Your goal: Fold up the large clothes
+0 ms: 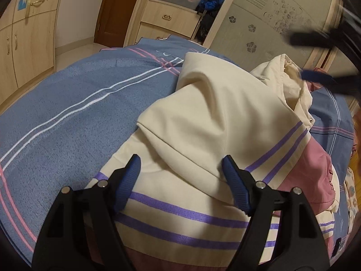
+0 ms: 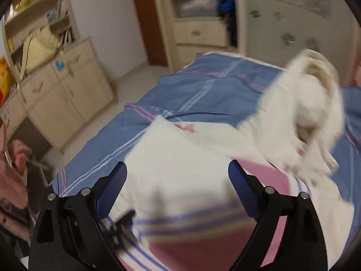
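A cream jacket [image 1: 203,113] with purple stripes and pink panels lies on the blue striped bedspread [image 1: 79,103]. One sleeve is folded across its body, and its hood [image 1: 286,79] is bunched at the far end. My left gripper [image 1: 181,159] hovers open just over the jacket, its blue pads on either side of the sleeve's lower fold without pressing it. My right gripper [image 2: 178,164] is open and empty above the same jacket [image 2: 180,158], in a blurred view with the hood [image 2: 311,103] to the right. The left wrist view also shows the right gripper [image 1: 313,57], blurred, above the hood.
A wooden cabinet [image 1: 29,45] stands left of the bed across a strip of pale floor [image 1: 74,49]. Beyond the bed's far end are a wardrobe with drawers [image 1: 171,18] and a frosted sliding door [image 1: 282,18]. Bare bedspread [image 2: 203,94] lies left of and beyond the jacket.
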Motion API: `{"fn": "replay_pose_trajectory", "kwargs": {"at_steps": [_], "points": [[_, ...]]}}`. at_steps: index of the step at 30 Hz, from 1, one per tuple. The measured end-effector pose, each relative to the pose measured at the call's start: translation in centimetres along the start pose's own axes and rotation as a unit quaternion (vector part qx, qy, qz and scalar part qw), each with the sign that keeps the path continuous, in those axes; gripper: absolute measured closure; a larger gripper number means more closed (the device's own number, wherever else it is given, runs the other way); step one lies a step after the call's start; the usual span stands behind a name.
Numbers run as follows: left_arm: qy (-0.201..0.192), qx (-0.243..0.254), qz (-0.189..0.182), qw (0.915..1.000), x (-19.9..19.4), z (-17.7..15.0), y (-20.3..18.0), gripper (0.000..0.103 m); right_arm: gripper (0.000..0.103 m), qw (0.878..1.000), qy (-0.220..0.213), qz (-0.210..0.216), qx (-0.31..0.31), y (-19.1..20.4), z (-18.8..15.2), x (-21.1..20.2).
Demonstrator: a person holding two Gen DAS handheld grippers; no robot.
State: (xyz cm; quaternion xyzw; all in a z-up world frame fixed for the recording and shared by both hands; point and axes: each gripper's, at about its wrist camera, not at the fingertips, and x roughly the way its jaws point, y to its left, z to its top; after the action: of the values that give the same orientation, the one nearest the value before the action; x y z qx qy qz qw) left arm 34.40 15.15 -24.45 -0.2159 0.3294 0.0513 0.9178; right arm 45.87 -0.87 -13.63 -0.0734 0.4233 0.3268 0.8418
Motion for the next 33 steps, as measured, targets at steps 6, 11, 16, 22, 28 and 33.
{"fn": "replay_pose_trajectory", "kwargs": {"at_steps": [6, 11, 16, 22, 28, 33], "points": [[-0.010, -0.009, -0.015, 0.9998, -0.1, -0.3, 0.5, 0.026, 0.012, 0.986, 0.131, -0.068, -0.079, 5.6, 2.0, 9.6], [-0.017, -0.015, -0.025, 0.9994, -0.1, -0.4, 0.8, 0.027, 0.005, 0.967, 0.129, -0.212, -0.056, 1.9, 2.8, 14.8], [-0.016, -0.014, -0.023, 0.9995, 0.0, -0.5, 0.7, 0.027, 0.005, 0.989, 0.013, -0.109, 0.096, -3.7, 3.3, 10.6], [-0.017, -0.015, -0.024, 0.9995, 0.0, -0.6, 0.7, 0.027, 0.007, 0.994, -0.007, 0.030, 0.103, -3.7, 2.2, 4.1], [-0.021, -0.021, -0.031, 0.9991, -0.1, -0.6, 1.1, 0.027, 0.037, 0.993, 0.113, 0.016, 0.032, 2.1, 1.7, 9.9], [-0.021, -0.025, -0.034, 0.9989, -0.3, -0.6, 1.5, 0.027, 0.028, 0.982, 0.164, 0.003, -0.095, 7.6, -2.2, 12.8]]}}
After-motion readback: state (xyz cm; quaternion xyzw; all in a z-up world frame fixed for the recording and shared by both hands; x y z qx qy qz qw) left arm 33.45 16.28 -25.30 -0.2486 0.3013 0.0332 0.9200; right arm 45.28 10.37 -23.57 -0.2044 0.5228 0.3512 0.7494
